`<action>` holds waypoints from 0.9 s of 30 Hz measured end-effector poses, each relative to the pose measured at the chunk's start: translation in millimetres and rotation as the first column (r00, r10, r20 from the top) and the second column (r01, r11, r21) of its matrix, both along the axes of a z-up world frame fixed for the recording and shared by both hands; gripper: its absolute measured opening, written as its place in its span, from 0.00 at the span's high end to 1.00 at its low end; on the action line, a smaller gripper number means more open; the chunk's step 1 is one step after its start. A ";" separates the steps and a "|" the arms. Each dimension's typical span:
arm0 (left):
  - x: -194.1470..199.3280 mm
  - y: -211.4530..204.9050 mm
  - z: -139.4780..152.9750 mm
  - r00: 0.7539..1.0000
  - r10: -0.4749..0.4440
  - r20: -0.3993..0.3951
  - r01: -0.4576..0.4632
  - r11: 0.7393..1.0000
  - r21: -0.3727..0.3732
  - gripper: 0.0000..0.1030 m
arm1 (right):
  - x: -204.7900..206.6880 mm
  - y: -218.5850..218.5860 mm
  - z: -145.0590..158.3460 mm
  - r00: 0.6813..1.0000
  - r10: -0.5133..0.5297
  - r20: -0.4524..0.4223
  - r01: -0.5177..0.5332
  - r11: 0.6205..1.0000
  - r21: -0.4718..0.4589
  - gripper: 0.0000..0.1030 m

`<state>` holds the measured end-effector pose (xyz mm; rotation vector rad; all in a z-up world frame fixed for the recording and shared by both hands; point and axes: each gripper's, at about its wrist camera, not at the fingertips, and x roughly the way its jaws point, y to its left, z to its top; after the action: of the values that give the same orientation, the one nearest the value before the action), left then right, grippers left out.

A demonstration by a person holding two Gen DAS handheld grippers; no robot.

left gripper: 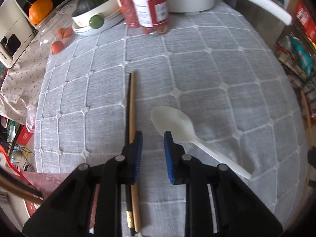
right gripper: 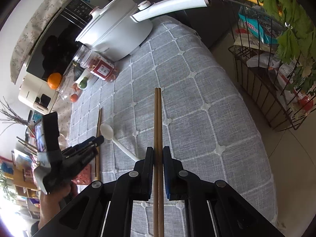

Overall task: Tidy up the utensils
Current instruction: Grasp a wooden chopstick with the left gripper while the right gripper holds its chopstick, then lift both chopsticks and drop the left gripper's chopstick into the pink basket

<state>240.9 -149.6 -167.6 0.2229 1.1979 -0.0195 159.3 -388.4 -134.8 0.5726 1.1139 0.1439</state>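
2 brown wooden chopsticks (right gripper: 158, 130) are pinched by right gripper (right gripper: 158, 152); left gripper (left gripper: 153, 138), nothing pinched, jaws apart; white plastic spoon (left gripper: 183, 132) and 2 mismatched chopsticks (left gripper: 131, 106) remain unsorted.

A home kitchen: electric pot (right gripper: 116, 37), snack jars (left gripper: 152, 6), squash (left gripper: 92, 0) on clothed table (left gripper: 197, 63).

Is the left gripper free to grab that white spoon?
Probably yes: the left gripper is empty, and the spoon lies uncovered on the cloth by its right finger, apart from the chopsticks.

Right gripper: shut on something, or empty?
Shut on the brown chopsticks: the right gripper has its jaws pressed against the pair from both sides.
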 end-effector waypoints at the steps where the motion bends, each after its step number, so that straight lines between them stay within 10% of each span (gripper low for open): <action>1: 2.6 -0.2 -0.8 1.000 0.002 0.000 -0.002 1.000 0.004 0.77 | 1.6 0.2 -1.7 1.000 0.000 -0.003 0.000 1.000 0.000 0.91; 27: 25.1 1.2 -19.7 1.000 0.009 -0.017 -0.008 0.997 0.083 0.85 | 9.5 2.2 -5.9 1.000 0.008 -0.015 -0.008 1.000 -0.003 0.91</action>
<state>265.9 -148.4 -187.2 0.2910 1.2176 0.0356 168.8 -386.1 -140.7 0.5676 1.1310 0.1451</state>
